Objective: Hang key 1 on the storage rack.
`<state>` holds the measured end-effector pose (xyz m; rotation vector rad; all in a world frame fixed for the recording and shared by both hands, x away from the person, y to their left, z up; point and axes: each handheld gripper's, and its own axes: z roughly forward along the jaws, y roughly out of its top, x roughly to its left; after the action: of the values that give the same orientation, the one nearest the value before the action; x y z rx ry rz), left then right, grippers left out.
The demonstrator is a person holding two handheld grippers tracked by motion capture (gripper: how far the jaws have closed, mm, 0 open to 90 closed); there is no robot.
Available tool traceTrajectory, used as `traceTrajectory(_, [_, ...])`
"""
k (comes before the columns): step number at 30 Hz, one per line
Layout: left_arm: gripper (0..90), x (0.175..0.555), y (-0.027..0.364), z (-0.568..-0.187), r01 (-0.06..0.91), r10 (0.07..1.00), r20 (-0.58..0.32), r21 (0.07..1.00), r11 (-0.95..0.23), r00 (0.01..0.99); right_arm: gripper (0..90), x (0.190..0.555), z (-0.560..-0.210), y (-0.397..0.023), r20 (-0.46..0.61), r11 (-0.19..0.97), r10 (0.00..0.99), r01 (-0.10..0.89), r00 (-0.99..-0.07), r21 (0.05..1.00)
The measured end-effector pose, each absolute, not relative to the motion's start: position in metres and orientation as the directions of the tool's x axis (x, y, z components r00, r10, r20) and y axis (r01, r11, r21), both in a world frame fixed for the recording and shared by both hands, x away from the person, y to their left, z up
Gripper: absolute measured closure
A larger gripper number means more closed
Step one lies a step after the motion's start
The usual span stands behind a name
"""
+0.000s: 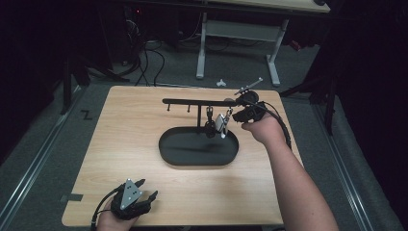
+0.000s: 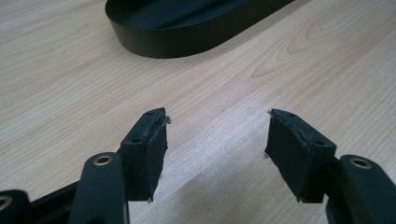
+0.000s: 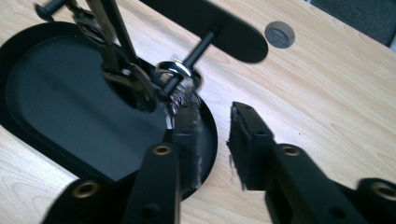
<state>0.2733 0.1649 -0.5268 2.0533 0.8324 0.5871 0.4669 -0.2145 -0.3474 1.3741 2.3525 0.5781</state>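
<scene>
A: Starting at the left: the left gripper (image 1: 136, 198) sits at the near left corner of the table (image 1: 125, 134), jaws spread wide with nothing between them. Its own view looks over bare wood toward the black tray (image 2: 187, 32).

B: And in the middle?

A: The oval tray (image 1: 198, 146) lies at the table's centre, with a black rack (image 1: 199, 102) standing over it, its bar running toward the right edge. Keyrings (image 1: 216, 122) hang from the pegs, above the tray's far right rim.

B: So the right gripper (image 1: 240, 114) is at them?

A: Right beside them. In the right gripper view the jaws stand parted with a gap and nothing clamped; a shiny ring (image 3: 175, 74) sits on a peg (image 3: 189, 58) just past the left pad (image 3: 189, 135).

B: Risk?

A: I judge the ring is barely seated. Pulling back along the bar could brush it with that pad and drag it off the peg, or nudge the light rack.

B: What does each view add?

A: The high view gives the whole rack and both hands; the right gripper view alone shows ring on peg and the open gap, though it's blurred.
</scene>
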Motion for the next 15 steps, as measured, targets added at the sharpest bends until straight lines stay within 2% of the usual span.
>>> traceTrajectory(10, [38.2,0.274,0.163,-0.527,0.357,0.730,0.096,0.824,-0.440,0.677,48.5,0.440,-0.380,-0.235,-0.077,0.397,0.899,0.729,-0.431,0.557])
traceTrajectory(15, [38.3,0.274,0.159,-0.526,0.346,0.729,0.095,0.834,-0.430,0.678,46.8,0.419,-0.402,-0.240,-0.102,0.418,0.885,0.679,-0.454,0.603])
